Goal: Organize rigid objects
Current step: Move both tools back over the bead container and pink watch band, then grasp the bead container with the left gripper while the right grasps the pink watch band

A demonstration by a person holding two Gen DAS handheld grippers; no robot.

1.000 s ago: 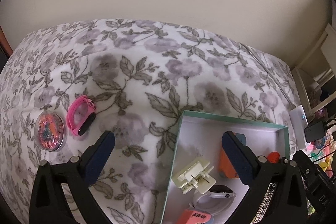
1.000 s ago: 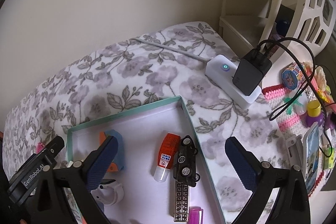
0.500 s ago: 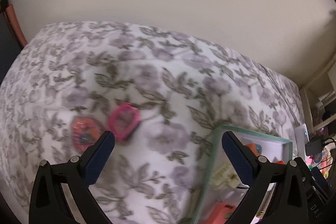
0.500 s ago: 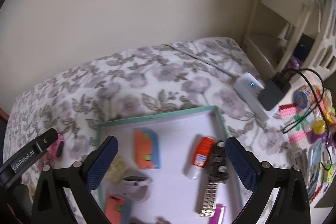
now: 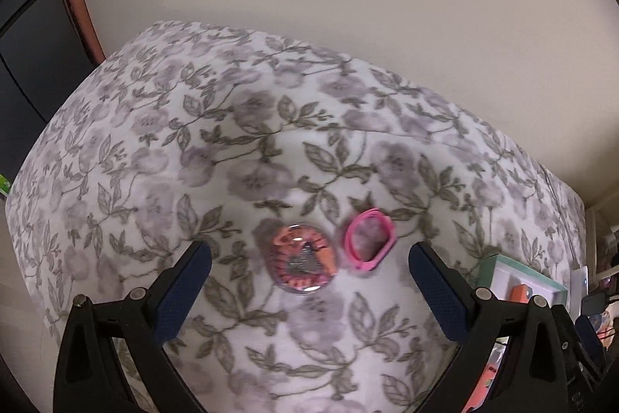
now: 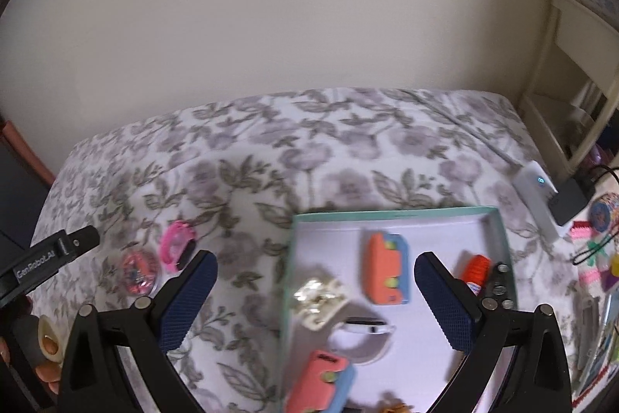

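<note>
Disc (image 5: 301,266) and pink band (image 5: 370,239) lie side by side on the floral bed (image 5: 240,142), straight ahead of the left claw (image 5: 309,281), which is spread wide and empty. The disc sits nearly centred between its fingers, the band just to its right. Both lie well left of the box (image 6: 503,231), over which the right claw (image 6: 315,297) hangs, also wide and empty. The left claw is far nearer; the disc looks the likely pick.

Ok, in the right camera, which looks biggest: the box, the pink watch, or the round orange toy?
1. The box, by far.
2. and 3. The pink watch and the round orange toy look about alike; too blurry to rank.
</note>
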